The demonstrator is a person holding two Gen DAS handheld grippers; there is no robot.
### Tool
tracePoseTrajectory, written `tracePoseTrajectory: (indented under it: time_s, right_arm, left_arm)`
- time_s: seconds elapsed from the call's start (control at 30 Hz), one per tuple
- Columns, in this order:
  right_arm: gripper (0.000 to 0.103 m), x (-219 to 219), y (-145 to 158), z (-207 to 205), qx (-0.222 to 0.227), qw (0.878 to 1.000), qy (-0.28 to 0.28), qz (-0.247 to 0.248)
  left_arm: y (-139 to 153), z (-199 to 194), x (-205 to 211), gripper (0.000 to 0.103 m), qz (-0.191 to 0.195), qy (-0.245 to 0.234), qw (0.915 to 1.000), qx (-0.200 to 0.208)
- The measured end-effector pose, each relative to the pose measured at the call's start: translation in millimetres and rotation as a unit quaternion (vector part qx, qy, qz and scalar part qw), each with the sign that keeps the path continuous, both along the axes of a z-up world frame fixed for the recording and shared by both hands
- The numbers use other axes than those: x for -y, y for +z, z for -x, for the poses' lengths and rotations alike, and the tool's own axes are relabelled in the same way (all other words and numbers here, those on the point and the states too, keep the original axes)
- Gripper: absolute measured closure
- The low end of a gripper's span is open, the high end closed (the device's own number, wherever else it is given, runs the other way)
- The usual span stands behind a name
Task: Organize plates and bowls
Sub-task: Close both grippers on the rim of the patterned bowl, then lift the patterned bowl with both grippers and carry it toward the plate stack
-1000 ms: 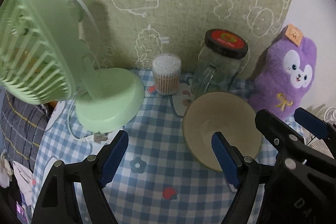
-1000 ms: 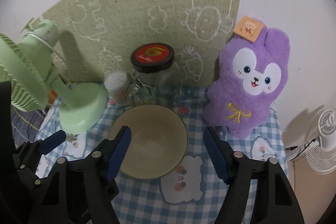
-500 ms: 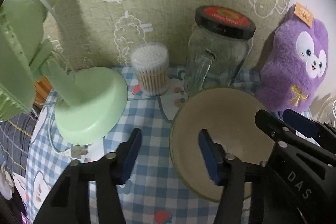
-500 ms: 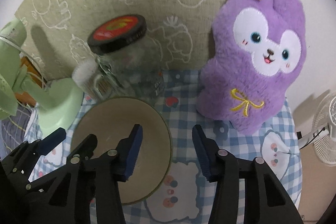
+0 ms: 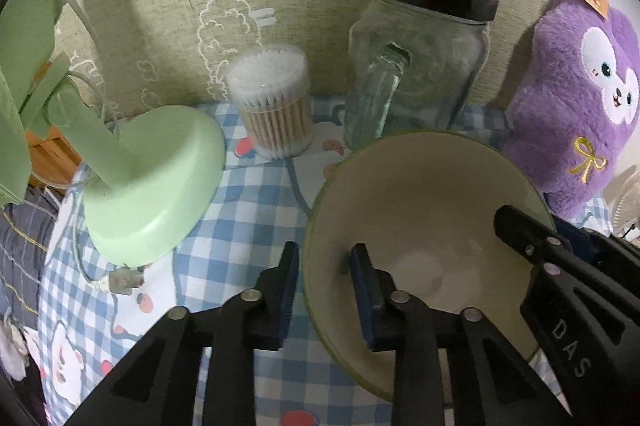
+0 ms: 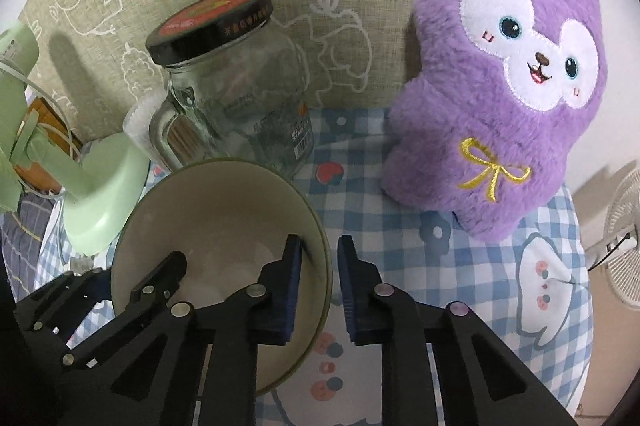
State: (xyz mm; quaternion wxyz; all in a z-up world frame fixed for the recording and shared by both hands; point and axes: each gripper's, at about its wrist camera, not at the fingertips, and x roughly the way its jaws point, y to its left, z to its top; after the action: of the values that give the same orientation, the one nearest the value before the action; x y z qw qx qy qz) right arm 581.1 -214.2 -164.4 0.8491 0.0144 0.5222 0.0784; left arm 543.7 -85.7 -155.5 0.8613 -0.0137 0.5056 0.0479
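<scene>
**Two hand-held grippers astride one bowl rim**

Both jaw pairs just closing. Left hand-held gripper [image 5: 325,284] straddling the beige bowl [image 5: 424,210] at its left rim; right hand-held gripper [image 6: 319,276] straddling the opposite rim. Contact of pads with rim not clear. Bowl standing on checked cloth [image 5: 240,218], just before the glass jar [image 5: 416,66].

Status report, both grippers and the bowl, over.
Left gripper and right gripper each straddle opposite rims of the bowl, jaws just closing. Bowl on the checked cloth. Glass jar close behind the bowl.
</scene>
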Motion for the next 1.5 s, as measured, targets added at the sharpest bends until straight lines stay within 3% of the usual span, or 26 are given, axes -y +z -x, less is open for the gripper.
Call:
tracePoseTrajectory:
  time_s: [0.1, 0.3, 0.8, 1.5]
  right_arm:
    - [0.087, -4.1, 0.3, -0.2, 0.0, 1.0, 0.001, 0.007]
    - [0.087, -10.3, 2.1, 2.4, -0.005, 1.0, 0.009, 0.023]
    - [0.087, -0.4, 30.5, 54.5, -0.003, 0.999, -0.001, 0.041]
    - [0.087, -13.7, 123.8, 150.2, 0.038, 0.998, -0.021, 0.047]
  left_arm:
    - [-1.7, 0.2, 6.4, 0.086, -0.015, -0.01, 0.9998, 0.0]
    - [0.8, 1.0, 4.0, 0.087, 0.001, 0.001, 0.9999, -0.012]
    - [19.2, 47.2, 15.7, 0.087, -0.001, -0.022, 0.9996, -0.018]
    - [104.1, 138.0, 2.2, 0.087, -0.002, -0.035, 0.9991, 0.023]
